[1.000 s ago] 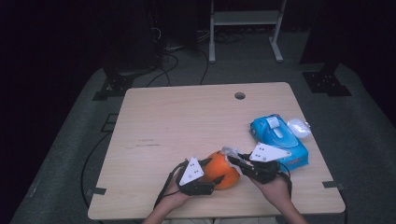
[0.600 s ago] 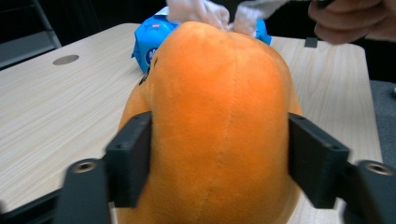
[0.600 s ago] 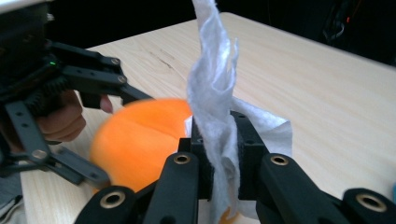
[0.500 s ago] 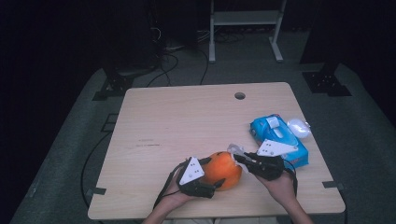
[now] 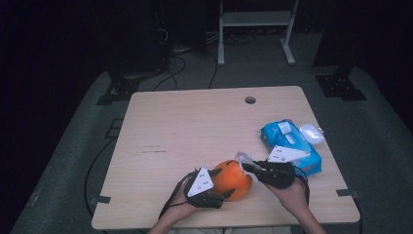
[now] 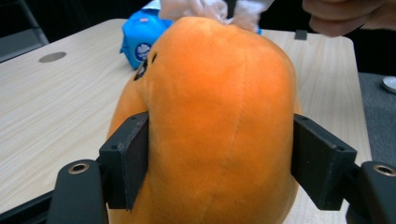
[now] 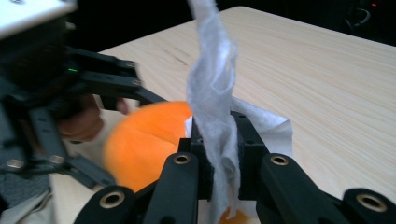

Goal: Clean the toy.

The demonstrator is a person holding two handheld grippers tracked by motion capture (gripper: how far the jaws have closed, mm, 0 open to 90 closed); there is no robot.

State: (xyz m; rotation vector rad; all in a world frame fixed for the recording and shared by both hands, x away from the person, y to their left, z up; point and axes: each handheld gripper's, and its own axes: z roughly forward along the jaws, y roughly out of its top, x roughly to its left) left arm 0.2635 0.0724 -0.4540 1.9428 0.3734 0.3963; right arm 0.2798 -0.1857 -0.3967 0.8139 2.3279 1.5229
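Down at the near edge of the table [image 5: 195,122], the left gripper [image 5: 221,192] has its two black jaws on either flank of an orange plush toy [image 5: 234,179]; in the left gripper view the pads sit flush against the fabric on both sides of the orange plush toy [image 6: 219,116], so the claw is clamped on it, and the jaws have just been closing in on it after a brief widening. The toy bulges up and forward past the pads, and small dark stitched marks show on its upper left side as that view has it. Just to the right of that claw, the right gripper [image 5: 248,167] points at the top of the toy with its jaws drawn together on a white wipe [image 5: 243,160]. In the right gripper view the white wipe [image 7: 215,107] rises in a twisted strip from between the closed pads of the right gripper [image 7: 223,144] and hangs below them too, with the orange toy [image 7: 144,140] just beyond and to the left of the jaws and the left gripper's frame around it. Behind the right claw, well within reach, lies a blue wipes pack [image 5: 291,146], and beside that, farther right, a small white object [image 5: 311,134] that I cannot identify.
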